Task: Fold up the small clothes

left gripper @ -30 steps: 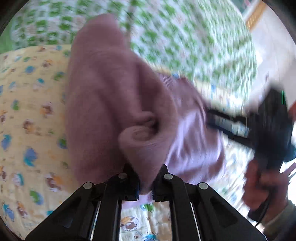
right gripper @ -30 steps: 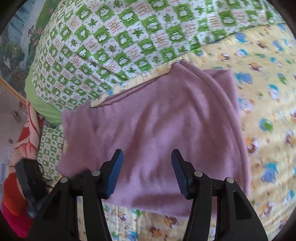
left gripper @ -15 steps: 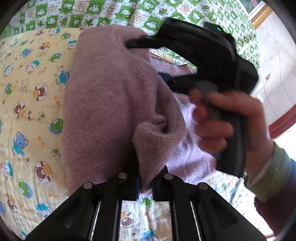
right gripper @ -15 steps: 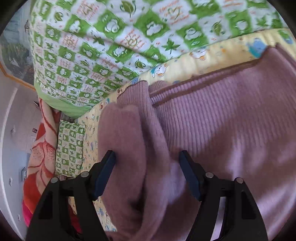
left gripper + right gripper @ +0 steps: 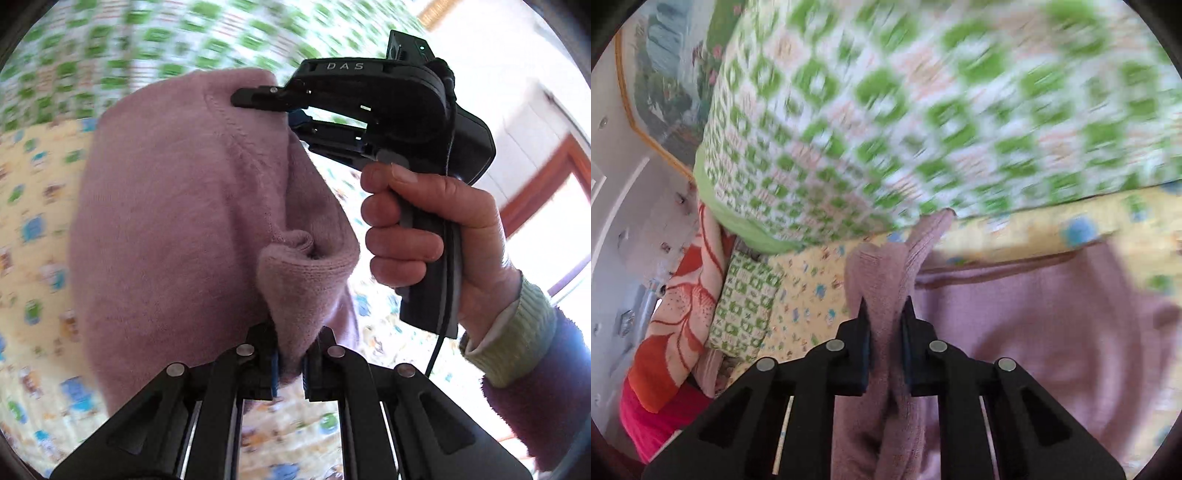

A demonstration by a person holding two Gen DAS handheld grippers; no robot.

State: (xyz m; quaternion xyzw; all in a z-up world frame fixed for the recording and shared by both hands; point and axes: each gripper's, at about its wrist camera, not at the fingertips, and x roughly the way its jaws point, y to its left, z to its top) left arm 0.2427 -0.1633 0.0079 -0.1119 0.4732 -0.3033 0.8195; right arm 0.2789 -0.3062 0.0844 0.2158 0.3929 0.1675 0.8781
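A mauve knitted sweater hangs lifted above the yellow cartoon bedsheet. My left gripper is shut on a bunched fold of its edge at the bottom of the left wrist view. My right gripper is shut on another bunched part of the sweater; the rest of the garment spreads to the right in that view. In the left wrist view the right gripper shows at the upper right, held by a hand, its fingers closed on the sweater's top edge.
A green and white checked quilt lies piled behind the sweater. A small checked pillow and an orange floral blanket lie at the left bed edge. A wall and wooden frame stand to the right.
My right gripper has closed on the sweater's upper edge, where it was open around it before. Both grippers have lifted the sweater off the sheet. The left gripper has kept its hold.
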